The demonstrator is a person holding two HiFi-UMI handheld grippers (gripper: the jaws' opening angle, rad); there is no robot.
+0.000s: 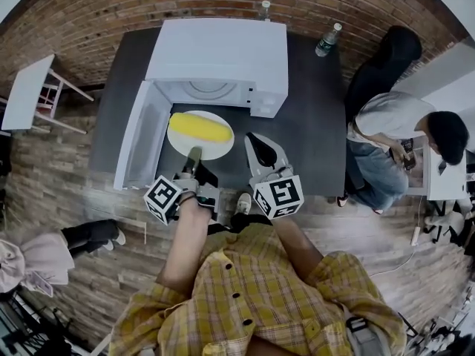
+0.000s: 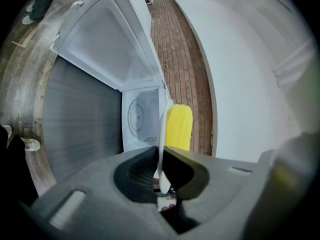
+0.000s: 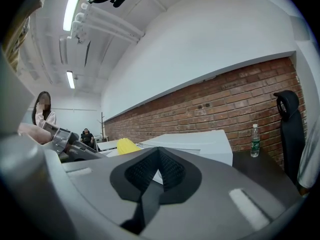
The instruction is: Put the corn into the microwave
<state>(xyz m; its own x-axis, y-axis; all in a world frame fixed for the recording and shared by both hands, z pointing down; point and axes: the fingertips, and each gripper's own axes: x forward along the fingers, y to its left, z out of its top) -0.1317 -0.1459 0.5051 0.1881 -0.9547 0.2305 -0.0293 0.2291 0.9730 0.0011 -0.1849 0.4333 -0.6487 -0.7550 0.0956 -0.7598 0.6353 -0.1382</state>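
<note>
A yellow corn cob (image 1: 199,128) lies on a white plate (image 1: 215,148) held just in front of the white microwave (image 1: 223,58). The microwave's door (image 1: 141,136) stands swung open to the left. My left gripper (image 1: 193,154) is shut on the plate's near rim. In the left gripper view the plate (image 2: 162,129) shows edge-on in my left gripper (image 2: 161,156), with the corn (image 2: 178,126) beyond it and the microwave cavity (image 2: 140,116) ahead. My right gripper (image 1: 260,145) is shut and empty just right of the plate. In its own view my right gripper (image 3: 159,156) shows nothing between its jaws, and the corn (image 3: 127,145) peeks up at the left.
The microwave stands on a dark table (image 1: 319,110) against a brick wall. A water bottle (image 1: 327,40) stands at the table's back right corner. A seated person (image 1: 386,132) and a black chair (image 1: 386,58) are to the right. A small white table (image 1: 26,91) is at the left.
</note>
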